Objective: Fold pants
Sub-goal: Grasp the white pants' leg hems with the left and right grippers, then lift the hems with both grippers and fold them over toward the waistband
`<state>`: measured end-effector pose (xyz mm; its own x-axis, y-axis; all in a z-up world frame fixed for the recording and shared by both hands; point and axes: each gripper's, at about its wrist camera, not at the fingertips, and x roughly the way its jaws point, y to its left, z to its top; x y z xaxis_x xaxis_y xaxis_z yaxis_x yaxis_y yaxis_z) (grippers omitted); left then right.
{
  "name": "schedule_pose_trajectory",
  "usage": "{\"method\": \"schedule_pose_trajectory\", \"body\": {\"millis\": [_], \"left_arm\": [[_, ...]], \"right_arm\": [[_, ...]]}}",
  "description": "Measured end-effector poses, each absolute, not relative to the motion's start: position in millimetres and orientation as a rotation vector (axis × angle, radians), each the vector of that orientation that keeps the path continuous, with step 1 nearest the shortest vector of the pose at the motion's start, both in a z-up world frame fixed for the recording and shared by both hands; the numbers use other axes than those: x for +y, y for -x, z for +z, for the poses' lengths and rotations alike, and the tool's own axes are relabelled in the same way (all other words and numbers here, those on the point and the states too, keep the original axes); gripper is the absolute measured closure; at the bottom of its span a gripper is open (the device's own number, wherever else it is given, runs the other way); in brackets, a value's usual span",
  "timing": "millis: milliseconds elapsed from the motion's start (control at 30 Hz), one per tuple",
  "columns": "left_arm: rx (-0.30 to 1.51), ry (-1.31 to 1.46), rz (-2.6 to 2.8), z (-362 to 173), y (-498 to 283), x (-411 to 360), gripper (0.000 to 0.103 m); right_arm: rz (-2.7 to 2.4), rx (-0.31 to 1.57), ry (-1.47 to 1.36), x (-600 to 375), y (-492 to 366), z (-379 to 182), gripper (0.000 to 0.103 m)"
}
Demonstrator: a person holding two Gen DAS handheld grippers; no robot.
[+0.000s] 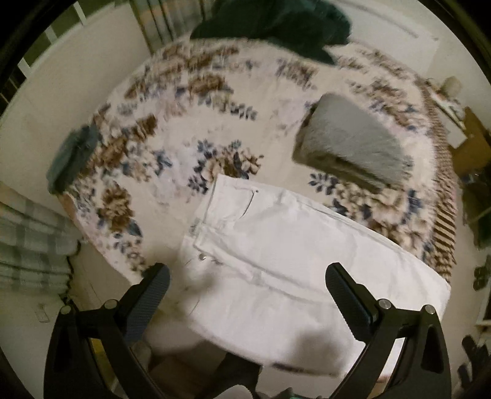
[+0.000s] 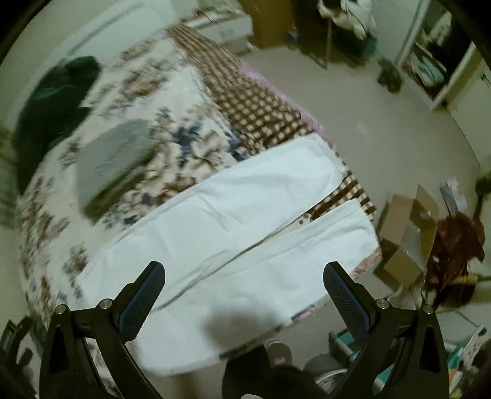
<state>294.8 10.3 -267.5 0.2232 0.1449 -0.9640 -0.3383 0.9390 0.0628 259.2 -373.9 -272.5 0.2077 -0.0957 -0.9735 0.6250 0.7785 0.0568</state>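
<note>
White pants (image 1: 276, 245) lie flat on a floral bedspread (image 1: 184, 122), near the front edge of the bed, waistband w/ metal button (image 1: 201, 257) toward the left side, legs running off to the right. In the right wrist view the two legs (image 2: 245, 214) are spread slightly apart at the hems, w/ a strip of brown checked blanket (image 2: 254, 110) showing between them & the hems reaching the bed's far edge. Left gripper (image 1: 245, 294) hangs above the waist/hip area, fingers wide apart, holding nothing. Right gripper (image 2: 244, 291) hangs above the thigh part of the legs, fingers also wide apart, empty. Contact w/ the fabric: can't tell, both views blurred. Just beyond the pants sits a folded grey garment (image 1: 353, 141); a dark green garment (image 1: 276, 24) is heaped at the far end of the bed. Off the bed on the right side, an open cardboard box (image 2: 405, 239) on the pale floor (image 2: 368, 107).
</note>
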Motion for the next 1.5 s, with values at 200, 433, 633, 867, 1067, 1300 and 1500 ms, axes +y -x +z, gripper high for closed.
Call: {"method": "schedule_pose_trajectory", "body": {"millis": [200,433,633,867,1067,1300,1500], "left_arm": [[1.356,0.248,0.447,-376,-382,37,0.011],[1.487,0.381,0.555,-482,-454,78,0.02],[1.594,0.465,0.6,-552,-477,96,0.022],[1.475,0.507,0.555,-539,-462,92,0.061],[1.339,0.64,0.43,-503,-421,103,0.089],[1.173,0.7,0.296,-434,-353,114,0.1],[1.095,0.756,0.272,-397,-267,134,0.101]], "right_arm": [[-0.631,1.382,-0.591,-418,-355,-402,0.0],[-0.725,1.426,-0.702,-458,-425,-498,0.0],[-0.819,1.466,-0.789,-490,-450,-559,0.0],[-0.832,1.505,-0.859,-504,-452,-594,0.026],[-0.738,1.449,-0.902,-501,-437,-583,0.092],[-0.621,1.374,-0.806,-486,-401,-519,0.097],[-0.534,1.338,-0.773,-477,-316,-448,0.098]]}}
